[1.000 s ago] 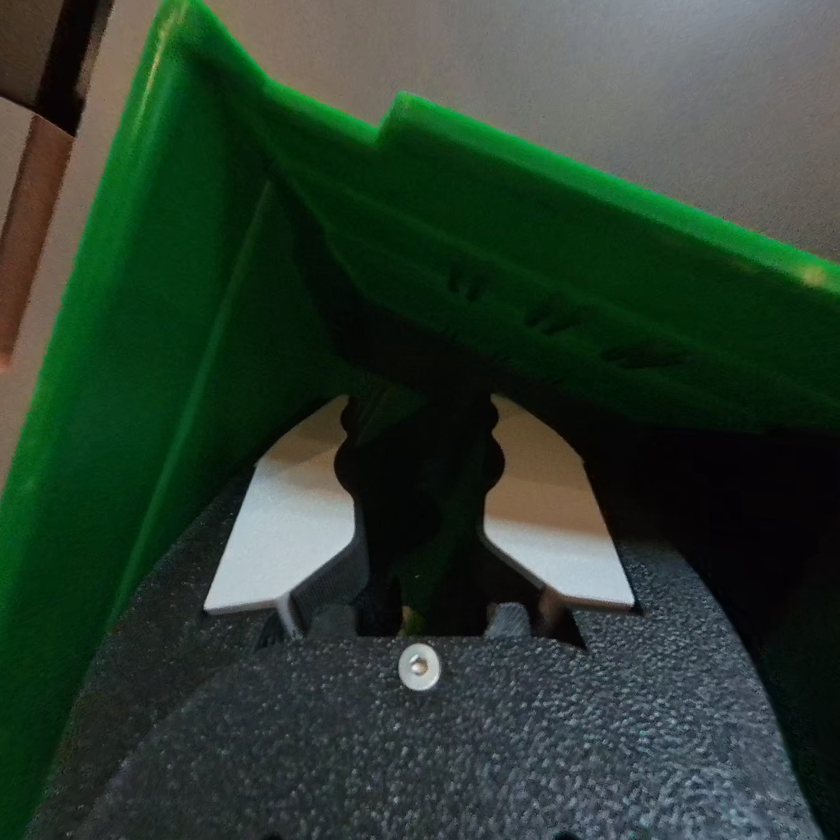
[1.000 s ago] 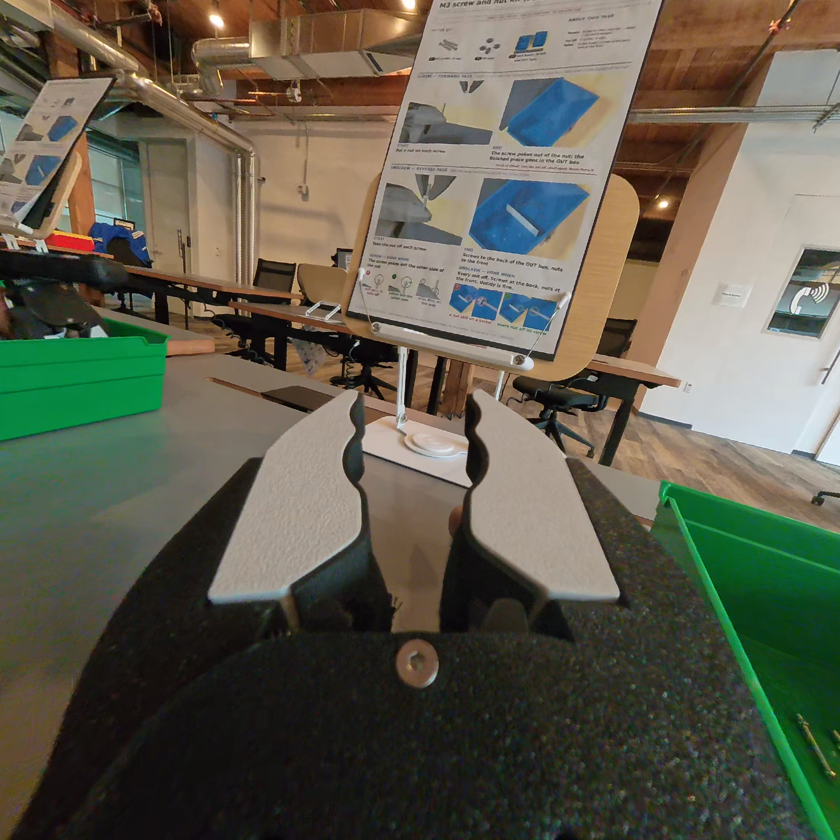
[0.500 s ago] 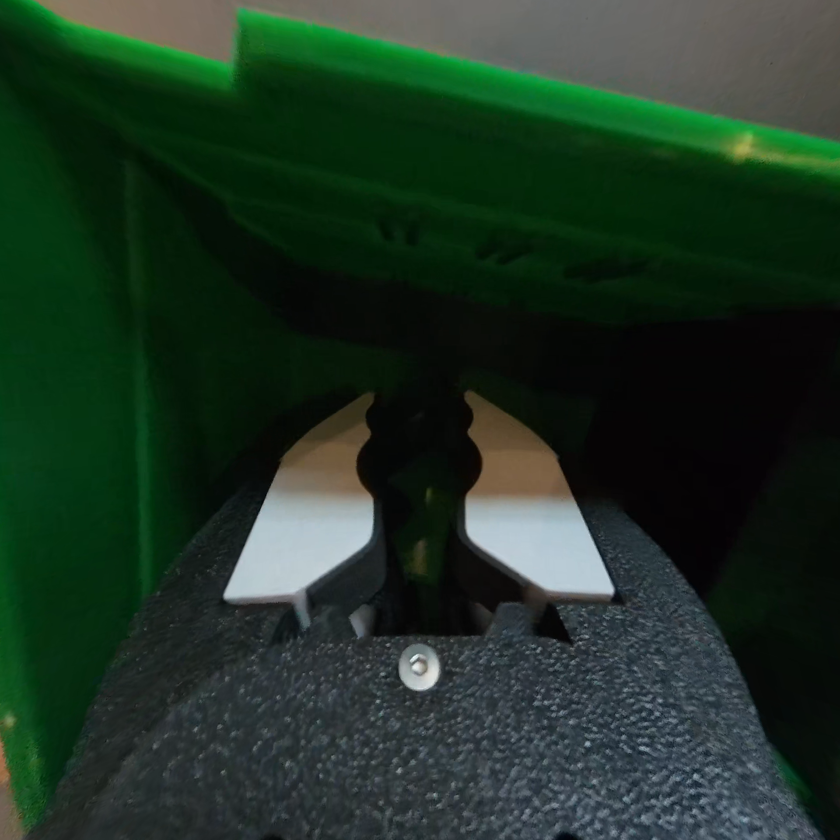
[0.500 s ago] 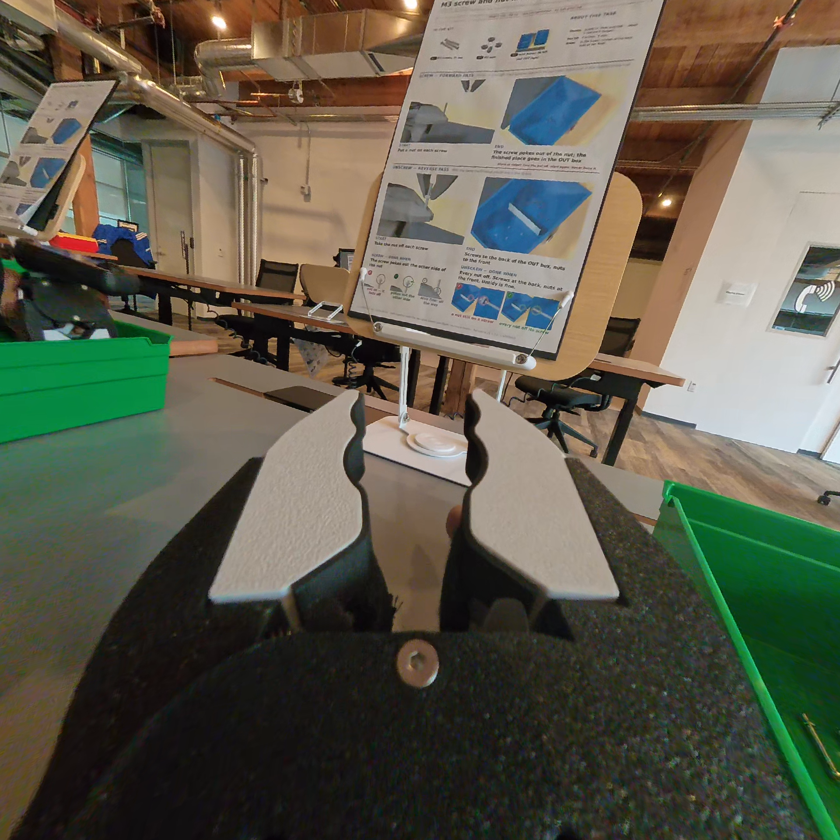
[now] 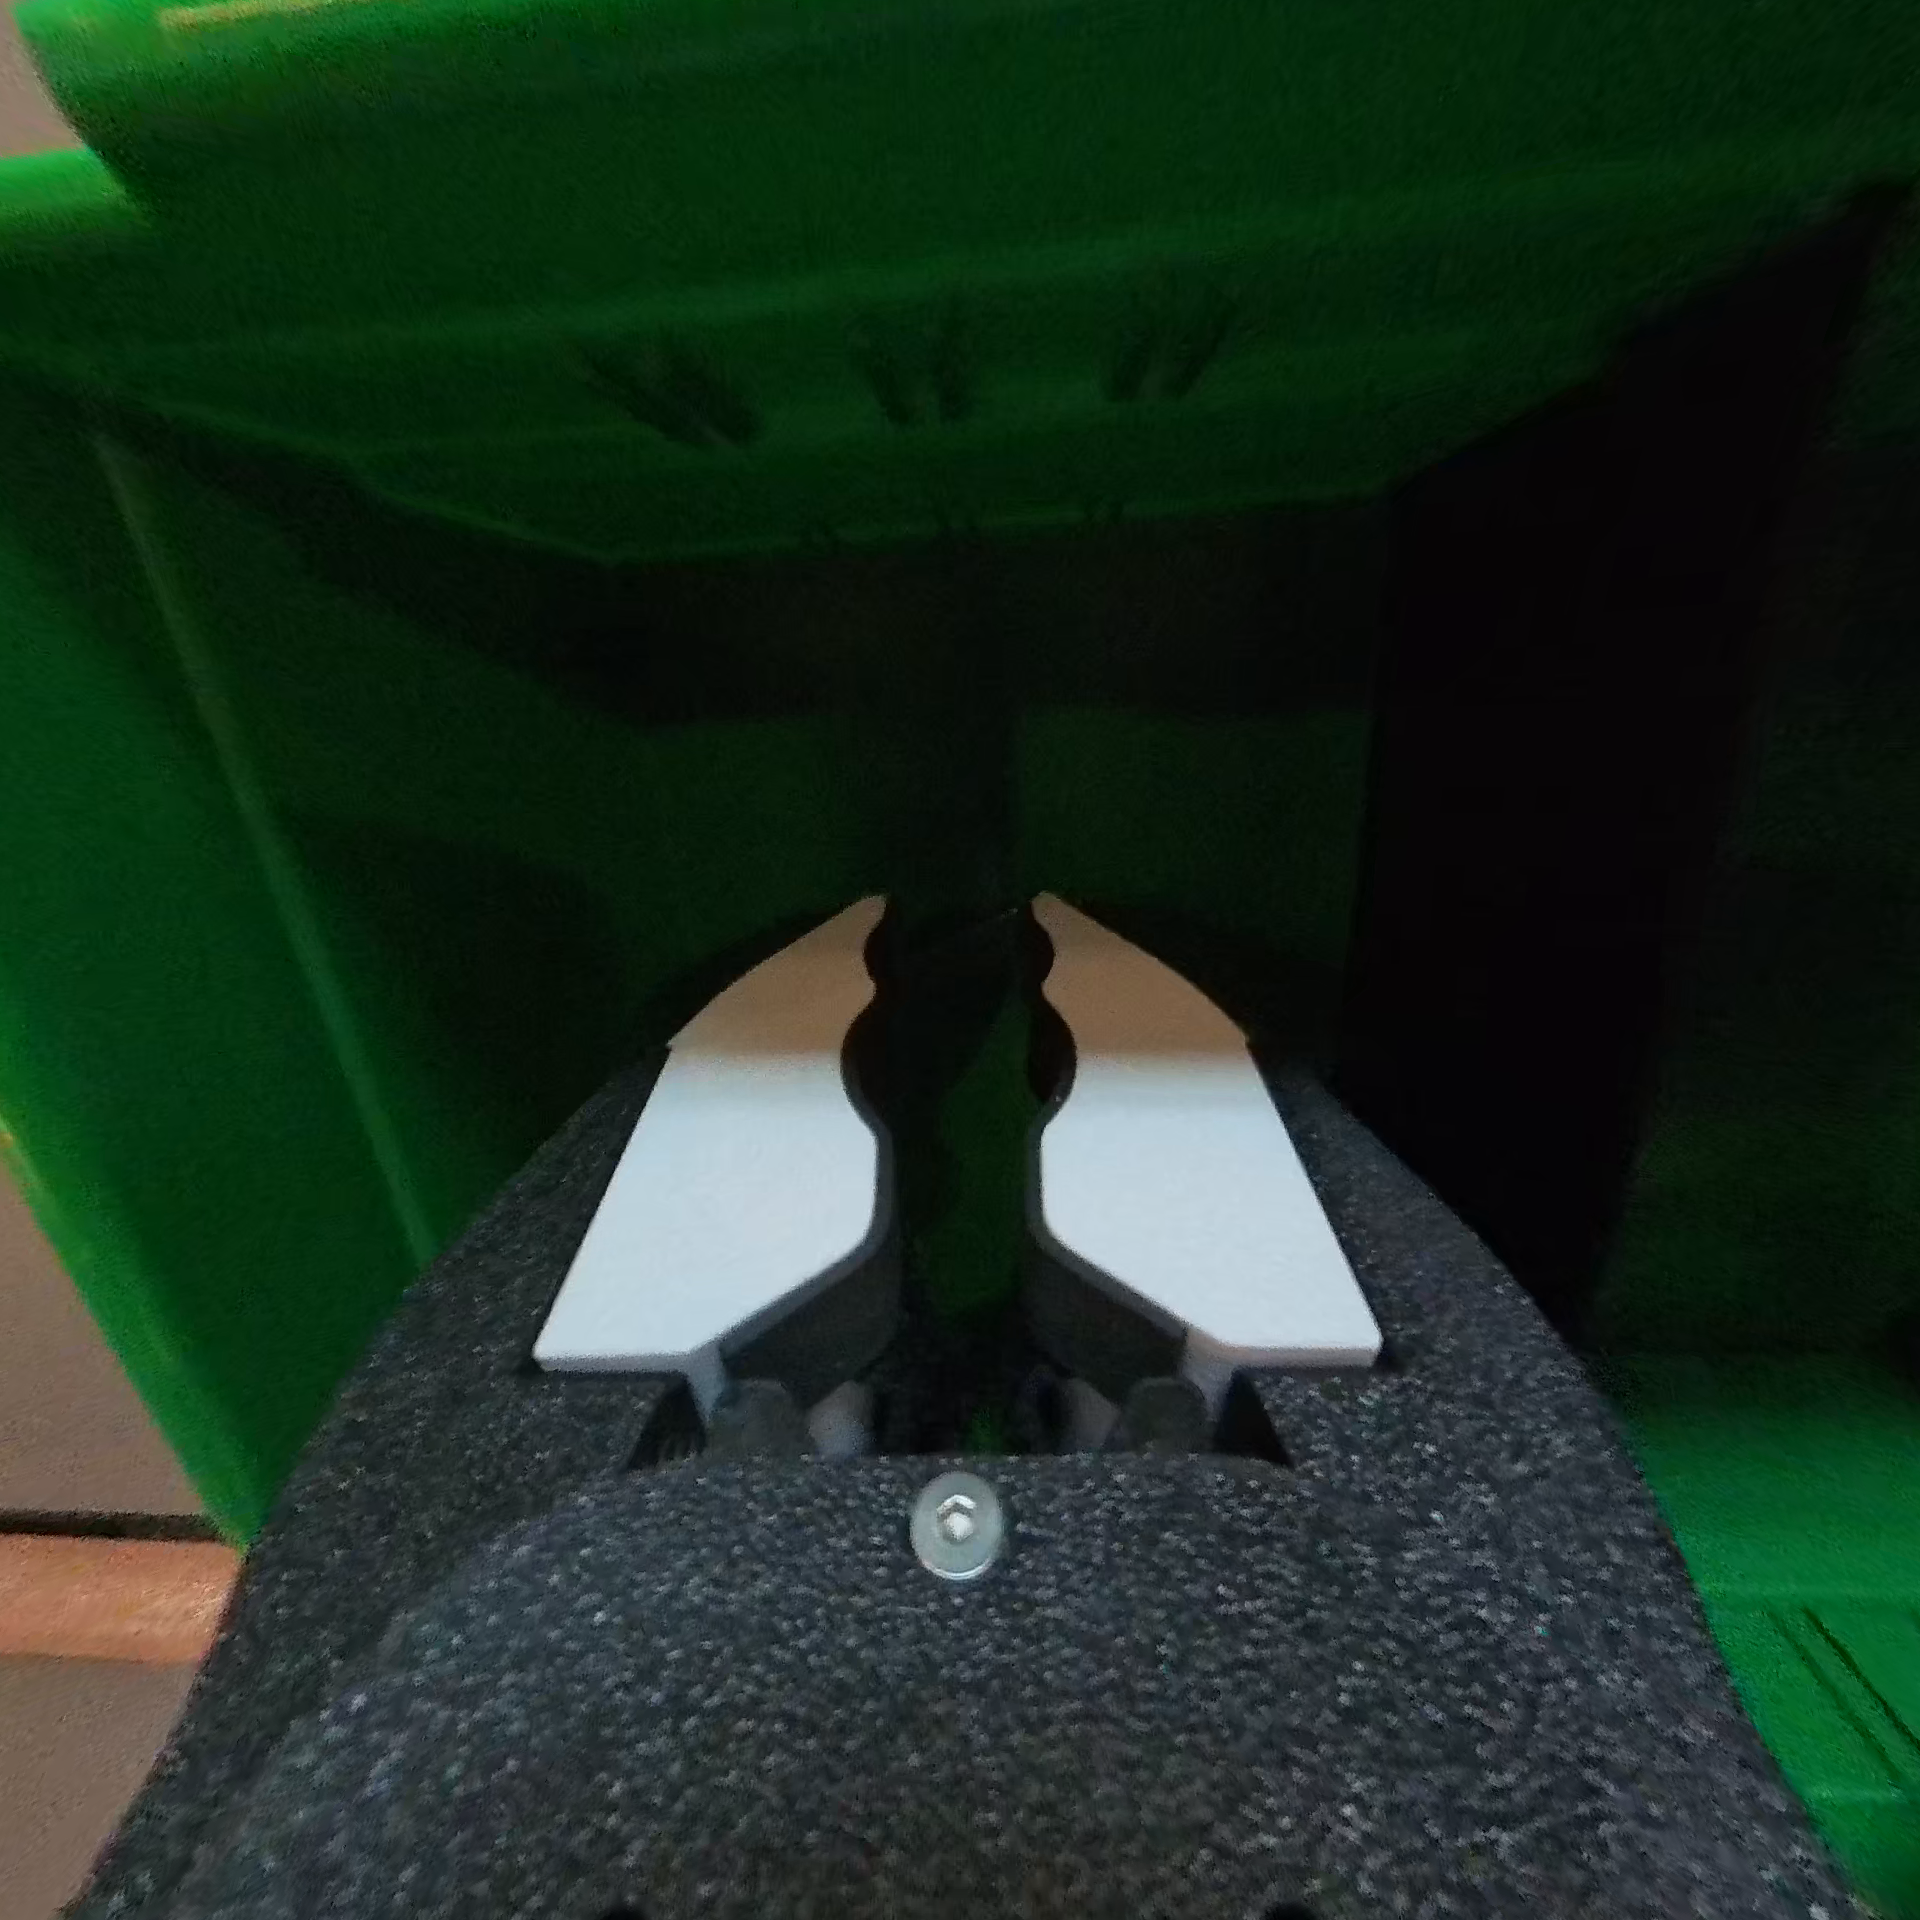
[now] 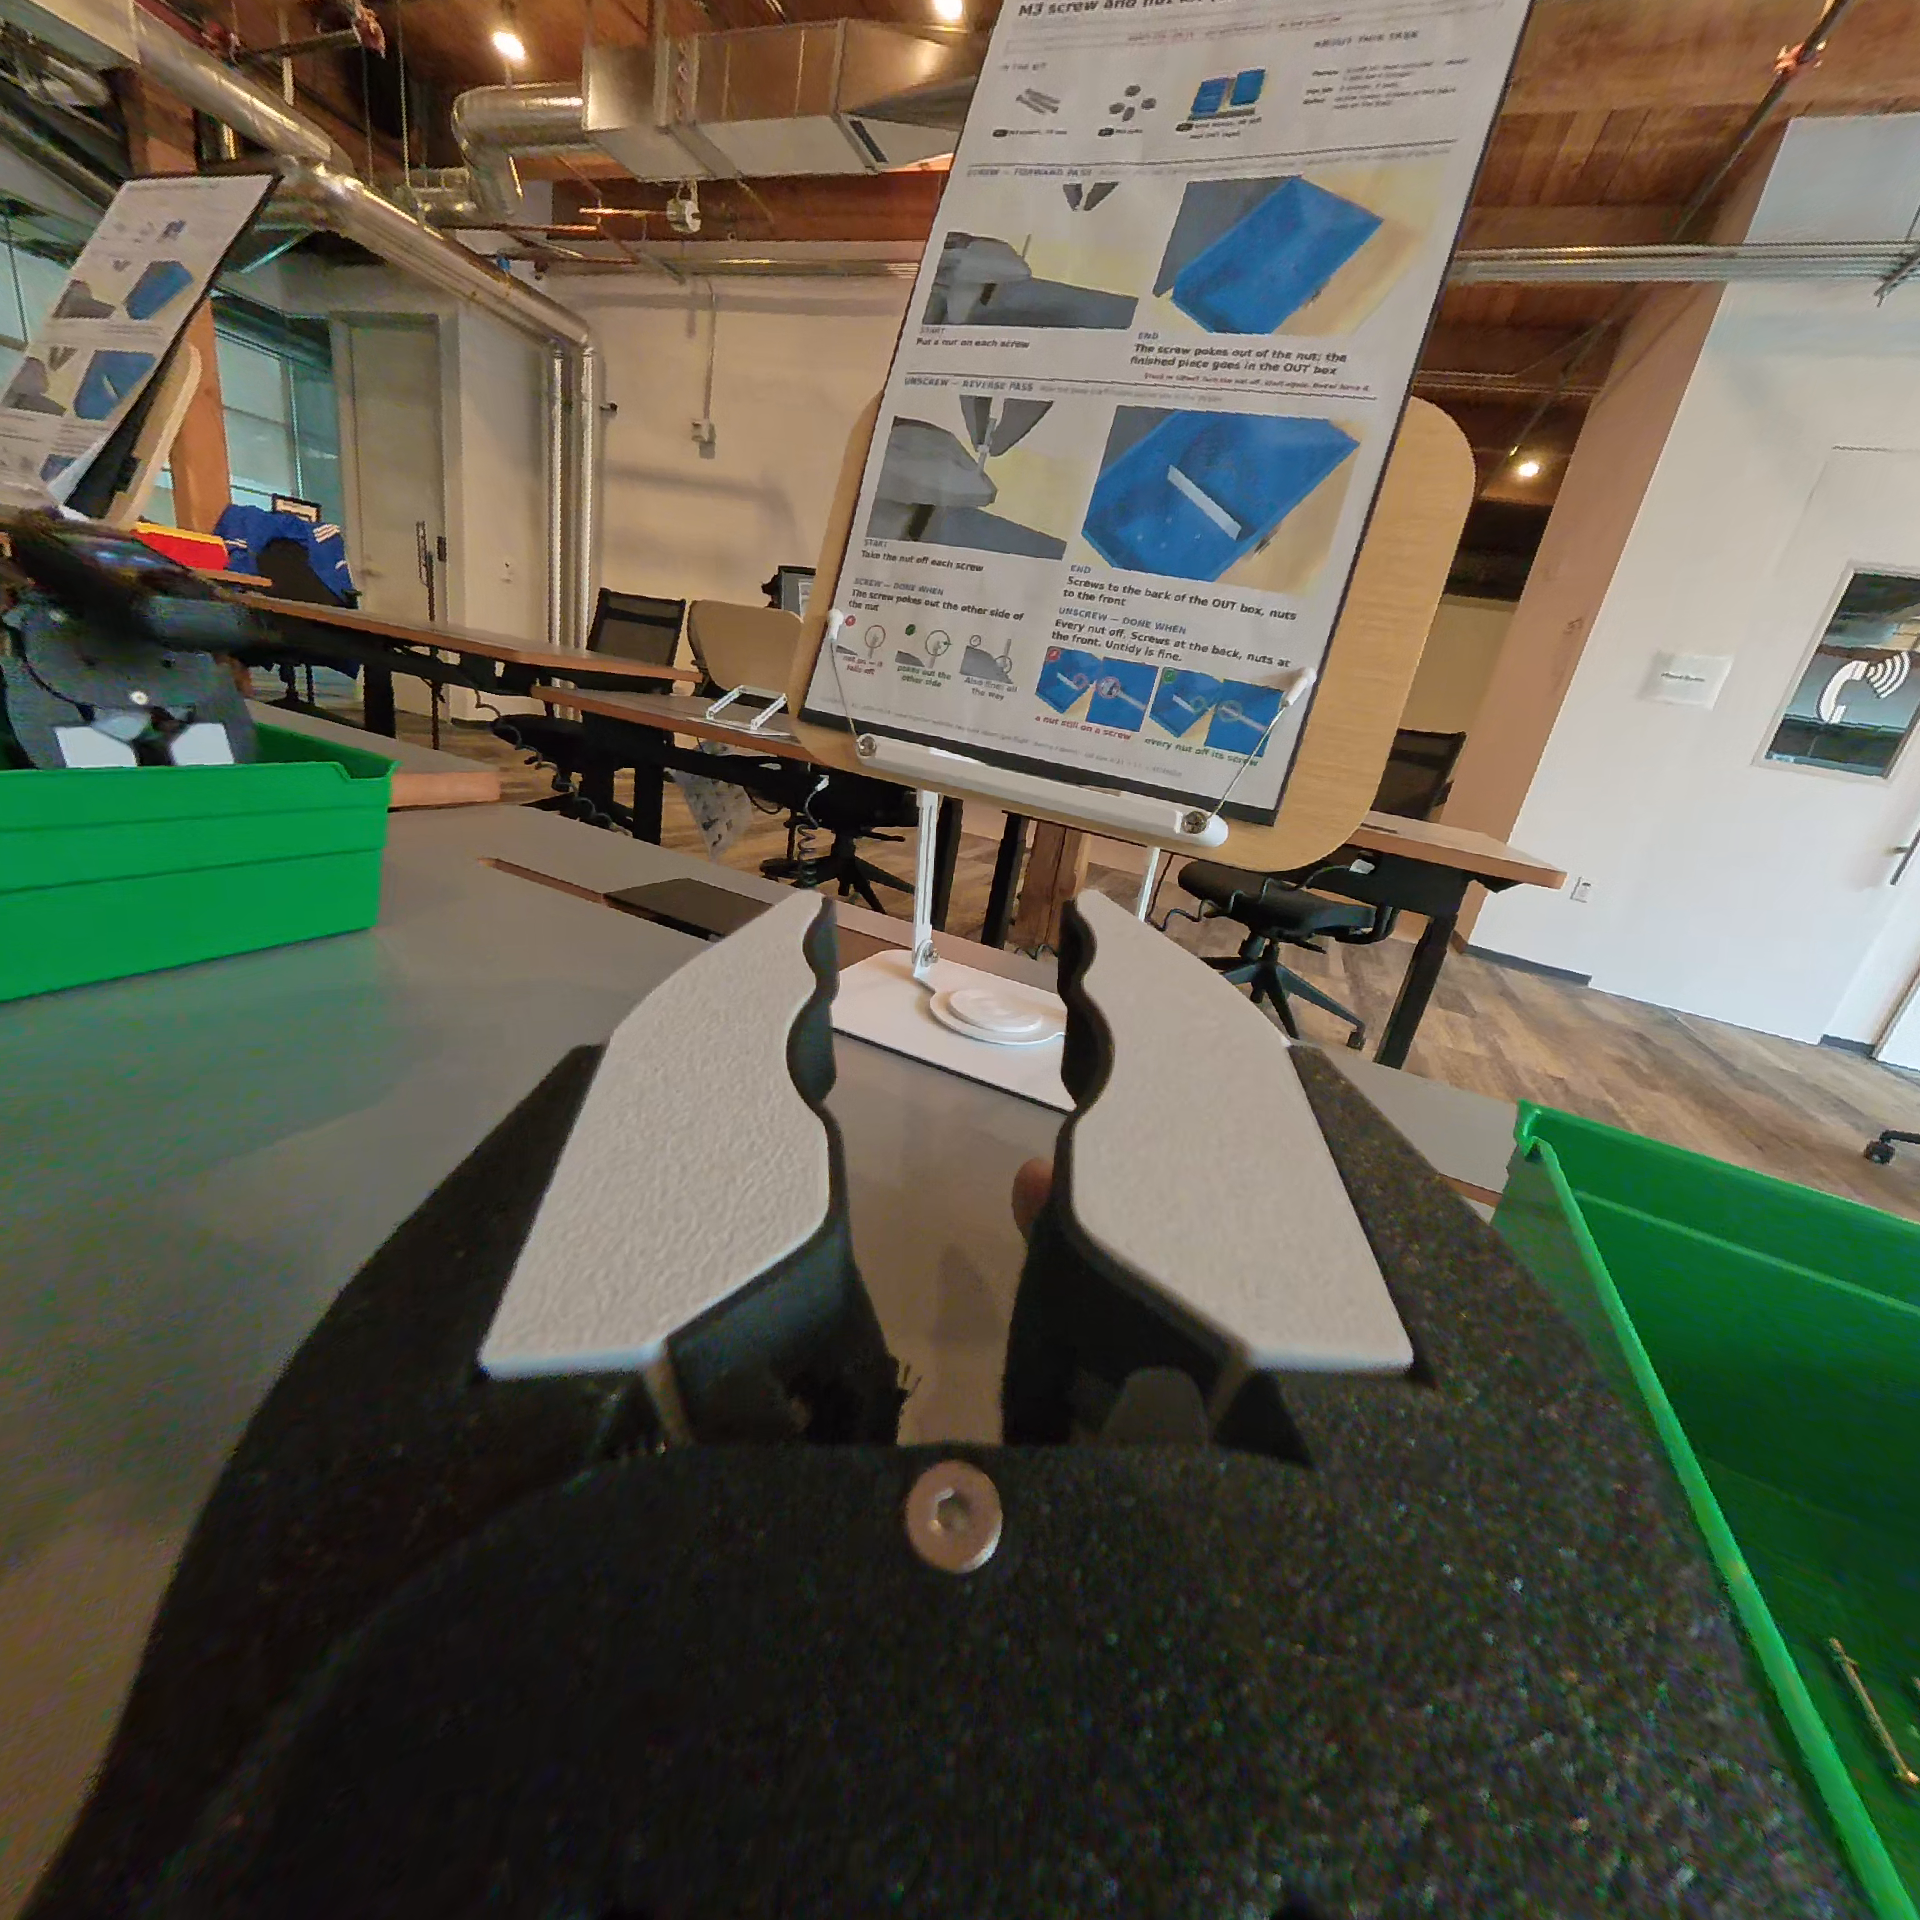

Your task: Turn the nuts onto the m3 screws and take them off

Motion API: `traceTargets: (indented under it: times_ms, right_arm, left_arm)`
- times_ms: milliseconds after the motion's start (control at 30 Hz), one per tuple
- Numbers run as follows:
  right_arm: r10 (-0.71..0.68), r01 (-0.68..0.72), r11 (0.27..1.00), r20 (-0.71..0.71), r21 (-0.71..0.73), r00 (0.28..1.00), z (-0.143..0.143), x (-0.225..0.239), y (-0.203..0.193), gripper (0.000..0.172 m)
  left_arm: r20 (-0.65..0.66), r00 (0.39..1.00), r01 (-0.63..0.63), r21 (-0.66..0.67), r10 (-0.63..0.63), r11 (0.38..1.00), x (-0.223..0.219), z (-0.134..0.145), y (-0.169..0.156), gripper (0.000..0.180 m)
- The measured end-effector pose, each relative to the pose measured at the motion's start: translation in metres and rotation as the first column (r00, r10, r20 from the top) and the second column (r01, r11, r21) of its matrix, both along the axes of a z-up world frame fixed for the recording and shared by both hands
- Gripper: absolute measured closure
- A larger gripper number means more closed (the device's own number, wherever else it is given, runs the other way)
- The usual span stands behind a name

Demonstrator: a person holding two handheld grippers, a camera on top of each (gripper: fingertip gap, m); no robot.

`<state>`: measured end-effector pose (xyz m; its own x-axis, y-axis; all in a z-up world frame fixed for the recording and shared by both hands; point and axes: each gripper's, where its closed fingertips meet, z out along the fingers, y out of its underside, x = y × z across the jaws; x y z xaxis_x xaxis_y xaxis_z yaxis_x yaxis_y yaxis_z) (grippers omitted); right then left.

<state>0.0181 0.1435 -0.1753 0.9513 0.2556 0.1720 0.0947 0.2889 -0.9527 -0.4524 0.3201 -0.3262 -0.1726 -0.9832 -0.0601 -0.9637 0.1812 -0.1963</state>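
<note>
My left gripper (image 5: 961,914) is down inside a green bin (image 5: 312,727), pointing at its shadowed far wall. Its white fingers (image 5: 748,1174) stand a narrow gap apart. The space between the tips is too dark to show any screw or nut. The right wrist view shows this gripper (image 6: 125,675) reaching into the left green bin (image 6: 187,862). My right gripper (image 6: 945,925) is open and empty, hovering over the grey table (image 6: 260,1143). A second green bin (image 6: 1766,1403) at its right holds a thin brass-coloured screw (image 6: 1870,1704).
An instruction sheet on a white stand (image 6: 1143,416) is straight ahead of the right gripper, its base (image 6: 966,1013) on the table. A person's fingertip (image 6: 1032,1184) shows below the right fingers. Desks and office chairs (image 6: 1278,914) stand behind the table. Left tips to right tips: about 55 centimeters.
My left gripper's jaws have narrowed steadily while it swung and went deeper into the green bin. My right gripper has stayed open and almost still.
</note>
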Motion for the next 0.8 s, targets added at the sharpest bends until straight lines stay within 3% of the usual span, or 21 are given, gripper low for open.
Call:
traceTargets:
  times_ms: [167, 367, 633, 800]
  right_arm:
    - [-0.002, 0.002, 1.0, 0.003, -0.003, 1.0, -0.001, 0.0, 0.001, 0.132]
    - [-0.004, 0.004, 1.0, 0.008, 0.001, 1.0, 0.0, 0.0, 0.0, 0.132]
    - [-0.01, 0.01, 1.0, 0.011, 0.0, 1.0, -0.001, 0.001, 0.0, 0.132]
    - [-0.01, 0.01, 1.0, 0.015, -0.003, 1.0, -0.001, 0.0, 0.001, 0.132]
  left_arm:
    - [-0.062, 0.997, 0.051, 0.027, -0.049, 0.998, -0.015, 0.007, 0.0, 0.16]
    - [-0.029, 0.994, 0.111, 0.102, -0.108, 0.989, -0.005, 0.009, 0.008, 0.16]
    - [-0.083, 0.986, 0.148, 0.031, -0.145, 0.988, -0.004, -0.007, 0.005, 0.163]
    - [-0.058, 0.992, 0.105, -0.056, -0.109, 0.993, -0.007, -0.013, -0.004, 0.177]
